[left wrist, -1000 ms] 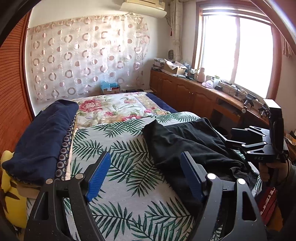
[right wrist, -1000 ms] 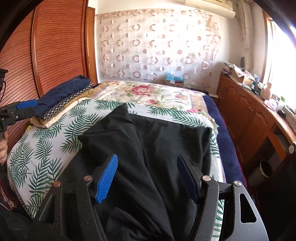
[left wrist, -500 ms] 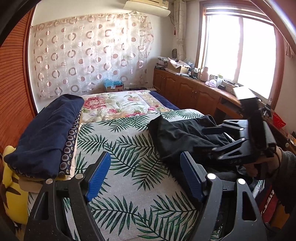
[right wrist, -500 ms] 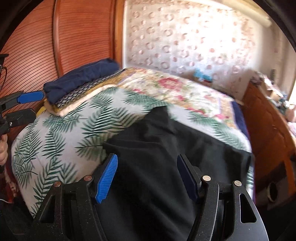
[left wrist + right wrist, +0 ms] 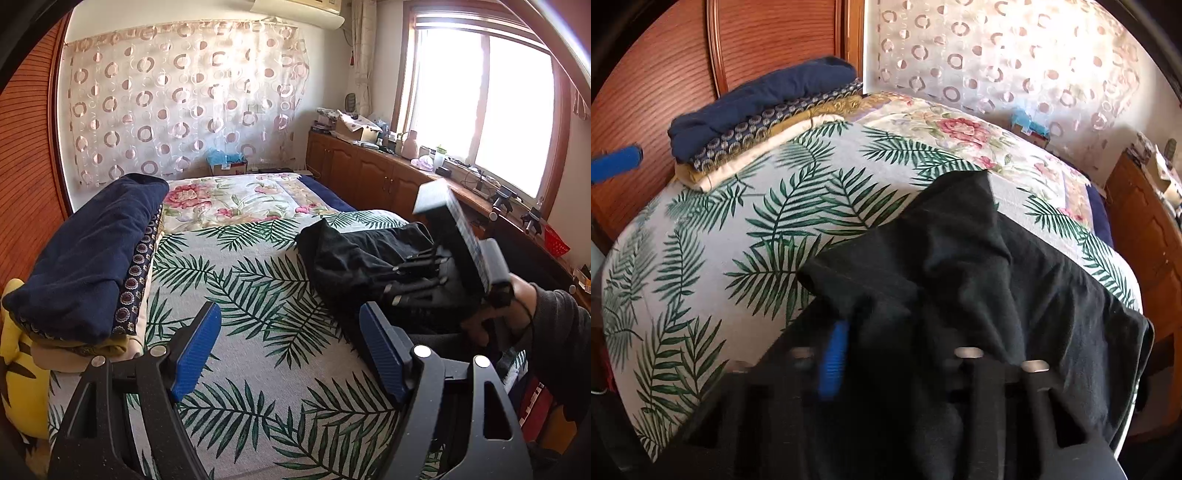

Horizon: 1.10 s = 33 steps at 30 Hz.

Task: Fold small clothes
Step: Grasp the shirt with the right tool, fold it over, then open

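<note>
The right gripper point(image 5: 882, 354) has swung toward the frame's left and dipped — its jaws have just been closing on the crumpled black cotton garment point(image 5: 979, 266), whose near edge now bunches up between the blue pads point(image 5: 833, 362).

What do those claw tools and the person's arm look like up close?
Each claw is a matte black plastic frame with cut-out openings, silver pivot bolts and ribbed blue pads on its two fingers: the left claw, the right claw. The right one carries a boxy black block on top. The right hand emerges from a dark sleeve.
</note>
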Motion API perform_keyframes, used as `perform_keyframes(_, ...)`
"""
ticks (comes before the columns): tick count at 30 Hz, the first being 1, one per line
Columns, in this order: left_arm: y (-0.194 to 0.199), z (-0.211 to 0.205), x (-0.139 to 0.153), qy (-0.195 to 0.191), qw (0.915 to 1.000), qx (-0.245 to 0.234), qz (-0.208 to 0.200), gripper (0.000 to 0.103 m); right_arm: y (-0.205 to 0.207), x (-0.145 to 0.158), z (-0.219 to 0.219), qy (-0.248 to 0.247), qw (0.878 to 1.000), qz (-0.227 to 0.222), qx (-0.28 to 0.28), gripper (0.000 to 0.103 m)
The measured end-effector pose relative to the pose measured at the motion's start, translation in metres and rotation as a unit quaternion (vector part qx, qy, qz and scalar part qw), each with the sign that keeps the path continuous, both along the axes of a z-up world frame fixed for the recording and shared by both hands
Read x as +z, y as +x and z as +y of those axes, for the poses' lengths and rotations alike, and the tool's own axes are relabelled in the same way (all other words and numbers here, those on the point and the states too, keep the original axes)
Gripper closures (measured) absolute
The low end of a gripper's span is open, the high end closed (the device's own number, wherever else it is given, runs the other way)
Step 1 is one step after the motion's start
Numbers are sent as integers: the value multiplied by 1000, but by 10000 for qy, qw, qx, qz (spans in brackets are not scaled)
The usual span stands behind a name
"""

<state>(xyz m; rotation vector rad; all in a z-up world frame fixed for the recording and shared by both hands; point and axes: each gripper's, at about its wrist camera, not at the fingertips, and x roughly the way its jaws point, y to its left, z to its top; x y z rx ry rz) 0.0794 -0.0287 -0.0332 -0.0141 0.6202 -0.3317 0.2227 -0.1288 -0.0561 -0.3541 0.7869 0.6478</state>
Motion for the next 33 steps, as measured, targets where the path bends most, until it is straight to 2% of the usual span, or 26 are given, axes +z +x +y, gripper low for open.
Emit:
perform_keyframes(2,-1,0,-1,3,10000,-25,18,25,-1,7,-9,208,9997,-90,-72,93)
perform_keyframes(6,-1,-5,-4,10,10000,-87,48,25,-5,32,-36,630,9967,-376,-345,94)
perform_keyframes(12,-2,-15,-6,26,9998,-189,85,25,7,65,-90,864,9892,-690,-958,96)
perform_keyframes(17,-2,-19,-9,40,9995,-269,130,25,26,63,-122,754,9826,-667,-1563,97)
perform_keyframes(21,-2,-24,-11,75,9993,-317,162,25,48,47,-138,266,9687,-691,-2371,97)
perform_keyframes(24,-2,-28,-11,107,9992,-358,172,25,50,39,-145,105,9609,-655,-2690,85)
perform_keyframes(27,-2,-32,-12,115,9990,-398,183,25,28,41,-143,366,9630,-702,-2576,84)
perform_keyframes(30,-2,-38,-14,134,9987,-436,208,25,1,41,-134,356,9671,-810,-2385,82)
perform_keyframes(32,-1,-42,-15,150,9986,-461,219,25,-17,39,-131,336,9702,-827,-2253,72)
perform_keyframes(33,-1,-44,-15,158,9985,-475,220,25,-27,38,-131,342,9715,-830,-2195,64)
